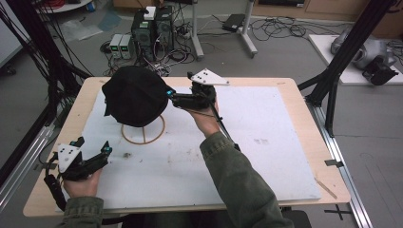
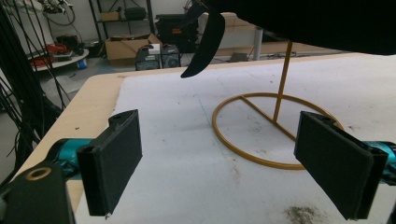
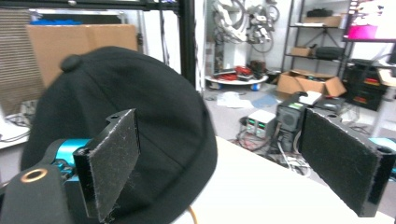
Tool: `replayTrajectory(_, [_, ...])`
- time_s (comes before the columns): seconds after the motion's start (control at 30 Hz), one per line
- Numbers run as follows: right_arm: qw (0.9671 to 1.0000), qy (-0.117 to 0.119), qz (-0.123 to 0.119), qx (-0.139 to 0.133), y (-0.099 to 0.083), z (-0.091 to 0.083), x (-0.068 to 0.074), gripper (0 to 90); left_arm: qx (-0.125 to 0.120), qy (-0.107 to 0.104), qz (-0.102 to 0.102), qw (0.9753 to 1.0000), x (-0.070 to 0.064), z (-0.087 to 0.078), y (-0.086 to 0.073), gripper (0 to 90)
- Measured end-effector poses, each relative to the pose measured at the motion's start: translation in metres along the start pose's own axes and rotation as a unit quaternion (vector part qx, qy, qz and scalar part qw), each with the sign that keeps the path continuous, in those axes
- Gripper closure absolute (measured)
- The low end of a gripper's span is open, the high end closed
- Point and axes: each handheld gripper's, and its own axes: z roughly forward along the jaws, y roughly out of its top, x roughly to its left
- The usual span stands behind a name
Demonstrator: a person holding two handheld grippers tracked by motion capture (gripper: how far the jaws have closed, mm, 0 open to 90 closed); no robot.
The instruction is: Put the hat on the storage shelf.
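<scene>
On white mat (image 1: 266, 142), wooden table (image 1: 304, 114) | cluttered lab | black cap (image 1: 135, 95) on stand (image 1: 142, 135) | both grippers' fingers wide, empty

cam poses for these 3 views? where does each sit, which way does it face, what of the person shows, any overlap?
High view: above the person's side, looking forward and down at the table; both forearms, left gripper and right gripper show.
Left gripper view: rides low over the table, facing the yellow stand under the black cap; its own open jaws show.
Right gripper view: held at cap height, facing the cap's side; its own open jaws show.
Shared: the cap appears in all three views; the stand in the high and left gripper views.
</scene>
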Motion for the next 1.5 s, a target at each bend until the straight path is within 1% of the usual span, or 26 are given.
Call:
replayTrajectory(0.17, [0.9999,-0.017,0.000,-0.001,-0.004,-0.015,-0.012,12.1,0.002,-0.001,0.002,1.0000,0.000,0.000,0.000,15.4])
replayTrajectory(0.27, [0.9996,-0.028,0.002,0.005,-0.008,-0.024,-0.018,12.1,0.002,-0.001,0.003,1.0000,0.000,0.000,0.000,15.4])
replayTrajectory(0.4, [0.9992,-0.039,0.006,0.004,-0.012,-0.036,-0.027,12.1,0.002,0.000,0.001,1.0000,0.000,0.000,0.000,15.3])
replayTrajectory(0.43, [0.9991,-0.042,0.003,-0.002,-0.014,-0.039,-0.030,12.1,0.003,0.000,0.001,1.0000,0.000,0.000,0.000,15.3])
replayTrajectory(0.57, [0.9985,-0.054,0.008,0.002,-0.021,-0.050,-0.038,12.1,0.002,0.000,0.000,1.0000,0.000,0.000,0.000,15.3])
replayTrajectory(0.73, [0.9980,-0.061,0.014,0.002,-0.033,-0.063,-0.049,12.1,0.002,0.000,0.002,1.0000,-0.001,0.000,0.000,15.3])
replayTrajectory(0.77, [0.9978,-0.063,0.017,0.003,-0.036,-0.066,-0.050,12.1,0.004,0.000,0.002,1.0000,-0.001,-0.001,0.000,15.3])
replayTrajectory(0.93, [0.9970,-0.073,0.018,0.017,-0.053,-0.077,-0.057,12.1,0.002,0.001,0.001,1.0000,-0.001,0.000,0.000,15.2])
replayTrajectory(1.07, [0.9965,-0.079,0.027,0.012,-0.059,-0.087,-0.062,12.1,0.002,0.000,0.001,1.0000,-0.001,-0.001,0.000,15.2])
replayTrajectory(1.17, [0.9960,-0.087,0.019,0.013,-0.065,-0.094,-0.063,12.1,0.001,0.000,0.001,1.0000,-0.001,-0.001,0.000,15.2])
replayTrajectory(1.23, [0.9957,-0.087,0.017,0.024,-0.067,-0.097,-0.064,12.0,0.002,0.000,0.001,1.0000,-0.001,-0.001,0.000,15.3])
replayTrajectory(1.33, [0.9956,-0.092,0.012,0.012,-0.070,-0.104,-0.064,12.1,0.001,0.001,0.000,1.0000,-0.001,-0.001,0.000,15.2])
replayTrajectory(1.5, [0.9944,-0.104,0.014,0.013,-0.077,-0.114,-0.067,12.1,0.001,0.000,0.000,1.0000,-0.001,-0.001,0.000,15.2])
